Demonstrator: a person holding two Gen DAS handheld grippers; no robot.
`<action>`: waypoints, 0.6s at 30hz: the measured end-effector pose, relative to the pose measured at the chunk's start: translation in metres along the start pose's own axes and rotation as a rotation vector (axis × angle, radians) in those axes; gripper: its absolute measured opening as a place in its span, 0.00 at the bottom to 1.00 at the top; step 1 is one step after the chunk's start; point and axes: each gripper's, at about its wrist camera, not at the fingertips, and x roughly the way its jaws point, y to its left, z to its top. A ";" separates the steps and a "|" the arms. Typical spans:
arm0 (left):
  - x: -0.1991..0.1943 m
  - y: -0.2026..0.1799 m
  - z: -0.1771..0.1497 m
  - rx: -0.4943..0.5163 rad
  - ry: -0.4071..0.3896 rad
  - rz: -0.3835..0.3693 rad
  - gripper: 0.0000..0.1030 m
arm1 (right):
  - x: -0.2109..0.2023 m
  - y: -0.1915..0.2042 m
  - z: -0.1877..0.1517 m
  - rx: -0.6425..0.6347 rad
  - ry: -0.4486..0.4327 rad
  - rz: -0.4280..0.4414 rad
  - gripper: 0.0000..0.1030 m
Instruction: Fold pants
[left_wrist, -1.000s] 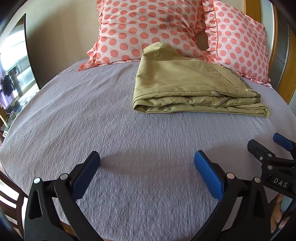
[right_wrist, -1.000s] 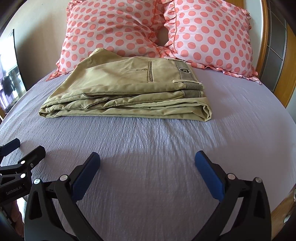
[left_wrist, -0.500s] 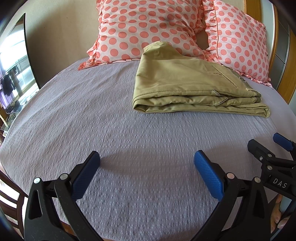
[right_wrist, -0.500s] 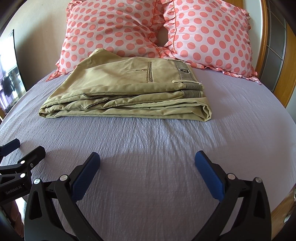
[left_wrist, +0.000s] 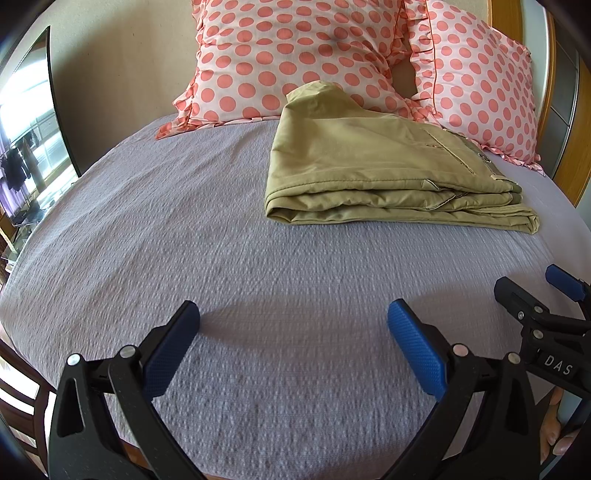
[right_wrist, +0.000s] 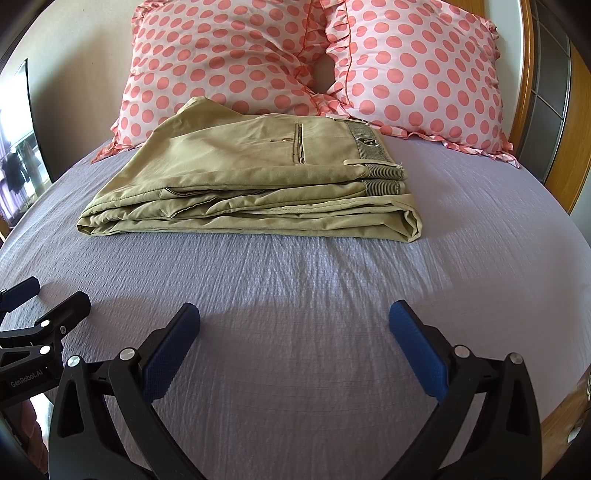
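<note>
Khaki pants lie folded in a flat stack on the lilac bed sheet, their far corner resting against the pillows. They also show in the right wrist view, waistband to the right. My left gripper is open and empty, low over the sheet, well short of the pants. My right gripper is open and empty too, in front of the pants. Each gripper shows at the edge of the other's view: the right one and the left one.
Two pink polka-dot pillows lean against the headboard behind the pants. A wooden bed frame runs along the right. A window is at the left. The bed's near edge lies just under the grippers.
</note>
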 end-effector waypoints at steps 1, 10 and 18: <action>0.000 0.000 0.000 0.000 0.001 0.000 0.98 | 0.000 0.000 0.000 0.000 0.001 0.000 0.99; 0.001 0.000 -0.002 0.000 -0.001 -0.003 0.98 | 0.000 0.001 0.000 0.002 0.000 -0.001 0.99; 0.001 0.000 -0.002 -0.001 0.000 -0.003 0.98 | 0.000 0.000 0.000 0.001 0.000 0.000 0.99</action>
